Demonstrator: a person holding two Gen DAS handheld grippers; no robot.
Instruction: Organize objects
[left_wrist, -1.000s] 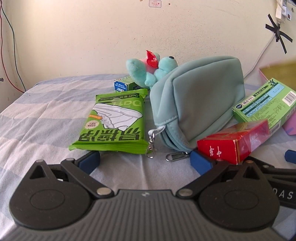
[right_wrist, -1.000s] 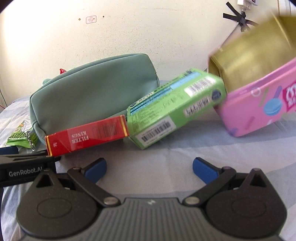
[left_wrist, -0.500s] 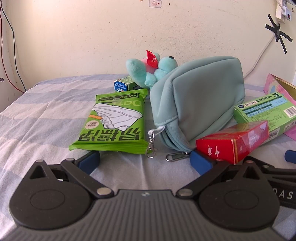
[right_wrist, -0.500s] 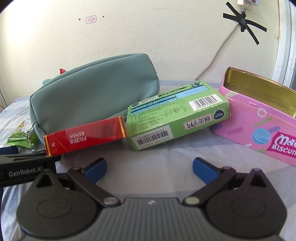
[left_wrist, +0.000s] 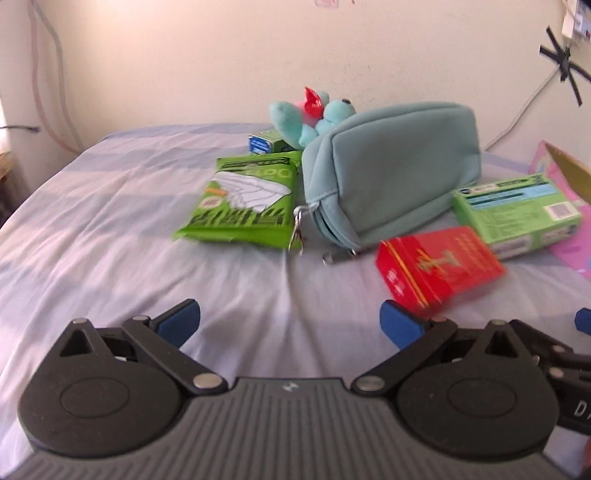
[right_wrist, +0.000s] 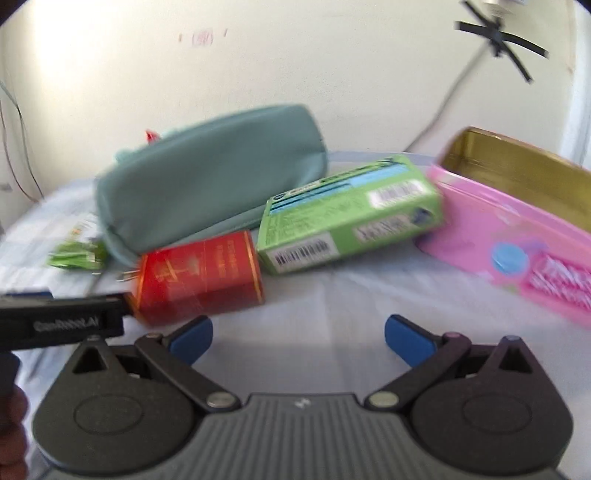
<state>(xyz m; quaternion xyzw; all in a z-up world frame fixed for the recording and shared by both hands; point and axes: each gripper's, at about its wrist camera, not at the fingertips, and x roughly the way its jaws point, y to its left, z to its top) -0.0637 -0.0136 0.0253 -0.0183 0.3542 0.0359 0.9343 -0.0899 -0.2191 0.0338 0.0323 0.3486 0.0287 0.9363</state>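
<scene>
Right wrist view: pink tin (right_wrist: 509, 236) lies open, gold inside bare; both tongs (right_wrist: 297, 334) (left_wrist: 290, 321) gape wide, holding nothing.

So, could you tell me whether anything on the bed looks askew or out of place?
The green box sits tilted, one end propped against the pink biscuit tin, which is open with no lid in view. The red box lies skewed beside the teal pouch. Nothing looks spilled or damaged.

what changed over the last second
The pink biscuit tin, tilted up a second ago, now sits flat with the green box level beside it. The red cigarette pack shows its broad face. Both grippers pulled back, jaws open and empty. The teal pouch stayed put.
</scene>
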